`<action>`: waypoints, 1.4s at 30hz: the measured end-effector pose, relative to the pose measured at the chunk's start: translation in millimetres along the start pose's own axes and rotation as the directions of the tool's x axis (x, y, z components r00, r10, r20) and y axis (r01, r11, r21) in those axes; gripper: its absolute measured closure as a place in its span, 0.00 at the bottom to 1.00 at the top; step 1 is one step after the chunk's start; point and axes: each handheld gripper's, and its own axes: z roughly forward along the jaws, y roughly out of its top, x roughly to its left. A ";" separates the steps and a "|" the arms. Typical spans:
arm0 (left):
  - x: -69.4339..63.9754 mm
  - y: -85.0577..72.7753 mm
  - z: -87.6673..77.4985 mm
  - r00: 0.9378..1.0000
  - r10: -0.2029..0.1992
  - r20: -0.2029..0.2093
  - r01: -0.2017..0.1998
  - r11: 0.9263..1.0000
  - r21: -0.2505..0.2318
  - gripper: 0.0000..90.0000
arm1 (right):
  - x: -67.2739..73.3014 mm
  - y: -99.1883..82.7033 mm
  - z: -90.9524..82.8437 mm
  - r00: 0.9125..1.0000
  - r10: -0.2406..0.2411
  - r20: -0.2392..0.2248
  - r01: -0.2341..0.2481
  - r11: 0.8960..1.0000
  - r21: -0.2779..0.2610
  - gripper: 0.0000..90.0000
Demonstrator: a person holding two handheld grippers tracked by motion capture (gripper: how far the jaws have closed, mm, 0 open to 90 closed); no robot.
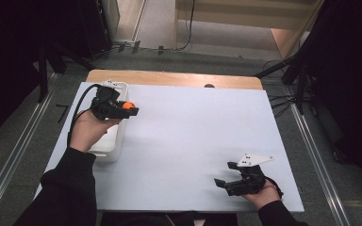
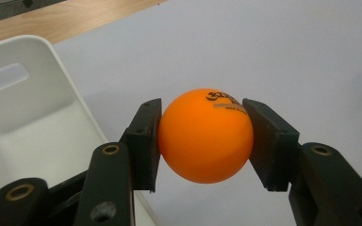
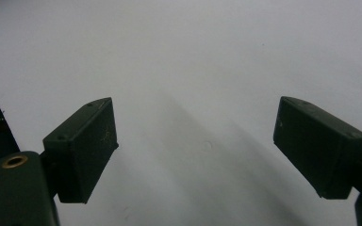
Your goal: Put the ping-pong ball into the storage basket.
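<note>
While the left tongs [image 2: 202,141] clamp an orange ball [image 2: 206,135] squarely between their two black pads, one pad on each side of its widest part, the ball hangs clear above the white desk [image 1: 193,141], just past the rim of a white bin [image 2: 33,108] that lies to the near left of those tongs. It looks like a table-tennis ball, with small dark print on its upper face: most likely very light, hollow and thin-walled, smooth enough to squirt out of a grip that sits off-centre, and liable to dent under a hard squeeze. Holding it across the middle, as now, seems the safest purchase; any grip nearer the top or bottom would probably let it pop free, and once loose it would likely bounce and roll far across the bare surface. From the high view the left tongs [image 1: 122,109] sit above the bin [image 1: 115,146], whose wall is the only obstacle close by, and nothing can be seen inside the part of it on show. Well apart, at the desk's near right, the right tongs [image 1: 226,176] are released, their pads [image 3: 82,146] spread wide over plain desk with nothing between them and nothing ahead of them.
</note>
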 end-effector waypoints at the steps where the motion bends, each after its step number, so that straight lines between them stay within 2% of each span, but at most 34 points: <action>1: 0.0 0.0 0.0 1.000 0.000 0.000 0.000 1.000 0.000 0.56 | 0.0 0.0 0.0 1.000 0.000 0.000 0.000 1.000 0.000 0.14; 3: 3.9 2.1 0.8 1.000 -0.012 -0.004 0.012 1.000 -0.002 0.56 | -0.1 0.1 0.2 1.000 0.001 0.000 -0.001 1.000 0.001 0.14; 7: 6.5 5.0 2.6 1.000 -0.010 -0.022 0.010 1.000 0.006 0.56 | 0.2 0.1 0.0 1.000 0.001 -0.001 -0.001 1.000 -0.001 0.14; 21: 23.4 10.7 6.7 0.998 -0.051 -0.037 0.051 0.999 -0.009 0.56 | -0.1 -0.1 0.0 1.000 -0.001 0.000 0.001 1.000 -0.002 0.14; 26: 30.3 9.5 10.1 0.994 -0.071 -0.081 0.070 0.997 -0.016 0.56 | -0.2 -0.2 0.0 1.000 0.000 0.001 0.000 1.000 -0.001 0.14; 29: 35.0 8.3 9.4 0.990 -0.096 -0.098 0.095 0.995 -0.022 0.56 | -0.2 -0.1 0.2 1.000 0.002 0.002 -0.002 1.000 -0.001 0.14; 36: 43.7 5.1 5.1 0.986 -0.129 -0.108 0.126 0.992 -0.027 0.56 | 0.3 -0.3 -0.4 1.000 0.004 0.000 -0.004 1.000 0.000 0.14; 37: 47.1 4.0 4.0 0.983 -0.137 -0.125 0.135 0.990 -0.027 0.56 | -0.1 -0.3 -0.2 1.000 -0.001 0.001 0.001 1.000 -0.003 0.14; 42: 52.3 0.7 3.9 0.978 -0.154 -0.144 0.151 0.988 -0.029 0.56 | -0.1 -0.1 -0.1 1.000 0.000 0.001 0.000 1.000 -0.002 0.14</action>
